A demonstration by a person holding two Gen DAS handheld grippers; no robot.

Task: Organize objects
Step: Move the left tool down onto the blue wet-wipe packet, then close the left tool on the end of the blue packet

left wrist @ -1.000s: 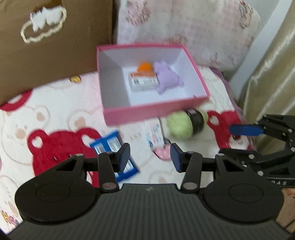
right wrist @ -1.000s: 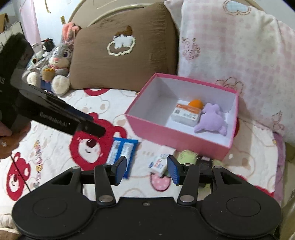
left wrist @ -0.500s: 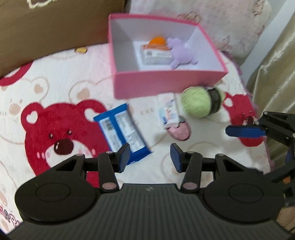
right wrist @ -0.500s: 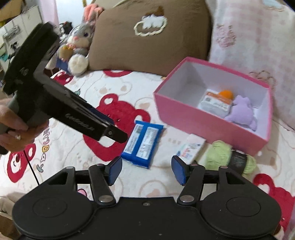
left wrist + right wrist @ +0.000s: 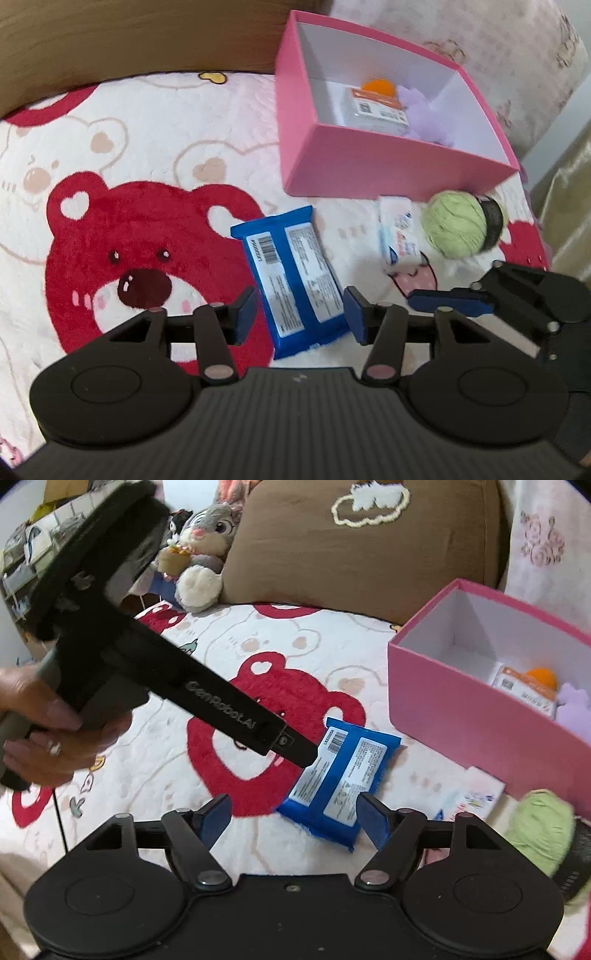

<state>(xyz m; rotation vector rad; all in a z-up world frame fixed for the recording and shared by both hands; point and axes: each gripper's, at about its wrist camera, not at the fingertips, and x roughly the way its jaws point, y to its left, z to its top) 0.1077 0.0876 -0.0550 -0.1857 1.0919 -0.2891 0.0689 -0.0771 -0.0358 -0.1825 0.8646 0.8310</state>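
Two grippers are hovering over the bear-print blanket [image 5: 147, 155], and we are holding both with fingers spread wide, gripping nothing. Our left gripper [image 5: 299, 314] is hanging just above the near end of the blue packet [image 5: 291, 277], which is lying flat on the blanket between its fingers. Our right gripper [image 5: 293, 818] is hanging close by, its fingers also either side of that packet in its own view. The pink box [image 5: 369, 173] is sitting beyond the packet, touching nothing we are holding; inside it we are seeing a white labelled pack [image 5: 376, 109], an orange ball [image 5: 377, 88] and a purple plush [image 5: 424, 110], the plush partly hidden by the near wall. Just in front of the box a small white sachet [image 5: 399, 236] and a green yarn ball [image 5: 456, 225] are lying side by side. A brown cushion [image 5: 362, 550] and a grey rabbit toy [image 5: 201, 550] are resting along the blanket's far edge. Blur is making the sachet's print unreadable.
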